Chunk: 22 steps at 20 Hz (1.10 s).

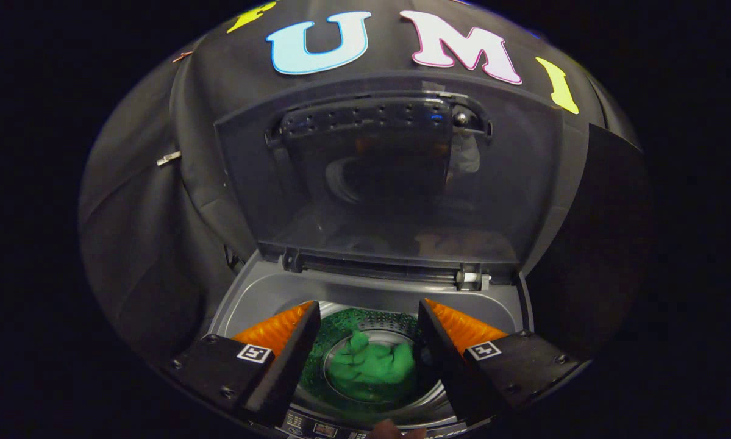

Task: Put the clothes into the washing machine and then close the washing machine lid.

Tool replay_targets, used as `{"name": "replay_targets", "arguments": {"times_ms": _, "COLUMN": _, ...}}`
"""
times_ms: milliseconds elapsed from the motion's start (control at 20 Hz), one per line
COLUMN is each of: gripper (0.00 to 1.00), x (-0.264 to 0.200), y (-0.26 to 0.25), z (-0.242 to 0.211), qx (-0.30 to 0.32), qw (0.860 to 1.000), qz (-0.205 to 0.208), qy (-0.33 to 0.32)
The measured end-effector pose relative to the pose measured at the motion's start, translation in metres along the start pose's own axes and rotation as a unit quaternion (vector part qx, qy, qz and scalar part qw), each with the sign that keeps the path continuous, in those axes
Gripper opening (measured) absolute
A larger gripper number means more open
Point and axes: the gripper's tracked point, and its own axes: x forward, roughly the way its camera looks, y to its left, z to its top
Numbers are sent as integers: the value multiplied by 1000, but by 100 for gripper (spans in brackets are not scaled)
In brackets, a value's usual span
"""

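The gripper hangs over an open top-loading washer, its fingers spread wide and holding nothing. Down between the fingers and a little below them, a bunched green cloth lies at the bottom of the drum, whose perforated wall takes on a green tint around it. Beyond the fingers the washer's lid stands raised, nearly upright against the booth's dark wall, its smoked panel hinged along the far rim of the tub opening. A dark handle bar runs across the top of the lid. Just short of the fingers, at the washer's near edge, a small pale shape shows, possibly a fingertip, though it is too cropped to be sure.
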Motion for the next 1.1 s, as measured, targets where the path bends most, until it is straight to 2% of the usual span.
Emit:
{"name": "replay_targets", "arguments": {"times_ms": 200, "gripper": 100, "x": -27, "y": 4, "z": 55, "qx": 10, "qw": 996, "qz": 14, "qy": -89}}
{"name": "replay_targets", "arguments": {"times_ms": 450, "gripper": 99, "x": -62, "y": 13, "z": 155, "qx": -18, "qw": 978, "qz": -6, "qy": -210}}
{"name": "replay_targets", "arguments": {"times_ms": 600, "gripper": 100, "x": -47, "y": 8, "z": 192, "qx": 17, "qw": 977, "qz": -8, "qy": -211}}
{"name": "replay_targets", "arguments": {"times_ms": 800, "gripper": 99, "x": -22, "y": -18, "z": 238, "qx": 32, "qw": 977, "qz": -39, "qy": -205}}
{"name": "replay_targets", "arguments": {"times_ms": 1000, "gripper": 100, "x": 5, "y": -38, "z": 259, "qx": 63, "qw": 978, "qz": -69, "qy": -188}}
{"name": "replay_targets", "arguments": {"times_ms": 1100, "gripper": 100, "x": 18, "y": -49, "z": 260, "qx": 56, "qw": 979, "qz": -88, "qy": -175}}
